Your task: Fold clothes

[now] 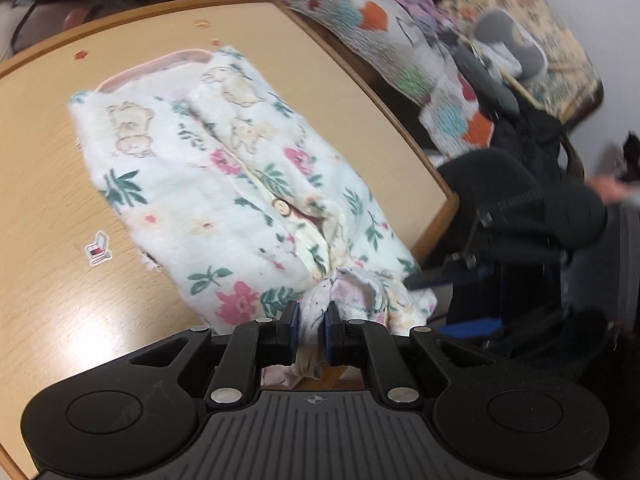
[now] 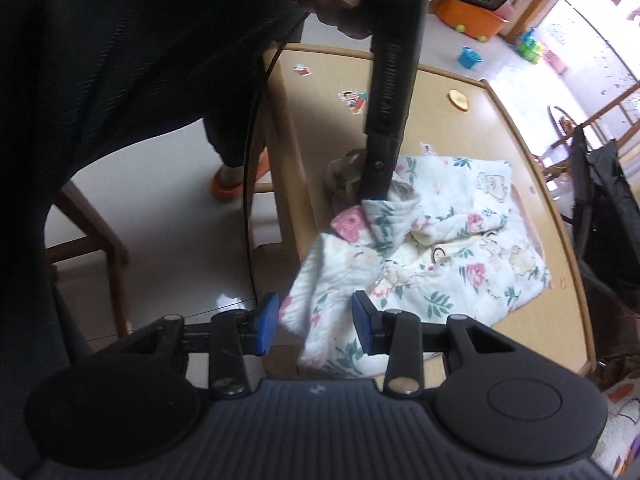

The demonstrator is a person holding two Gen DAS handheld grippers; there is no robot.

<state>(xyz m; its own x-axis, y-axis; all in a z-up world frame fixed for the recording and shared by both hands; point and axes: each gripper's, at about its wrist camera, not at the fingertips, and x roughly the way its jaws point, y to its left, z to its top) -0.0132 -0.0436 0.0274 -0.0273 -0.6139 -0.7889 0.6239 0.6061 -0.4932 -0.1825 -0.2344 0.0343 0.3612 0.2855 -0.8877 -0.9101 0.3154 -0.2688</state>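
Left gripper (image 1: 313, 330) pinches a bunched corner of the floral baby garment (image 1: 224, 184). Right gripper (image 2: 314, 326) hangs spread around a drooping flap, pads clear. Garment sprawls over the wooden table (image 1: 48, 208), one edge overhanging.

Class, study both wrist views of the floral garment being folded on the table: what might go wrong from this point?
1. The left tongs pinch only a small bunch of the floral garment, so it may slip free.
2. Part of the garment hangs over the table edge; it may slide off.
3. The right tongs stand open around the hanging cloth and may close on a bunched fold.
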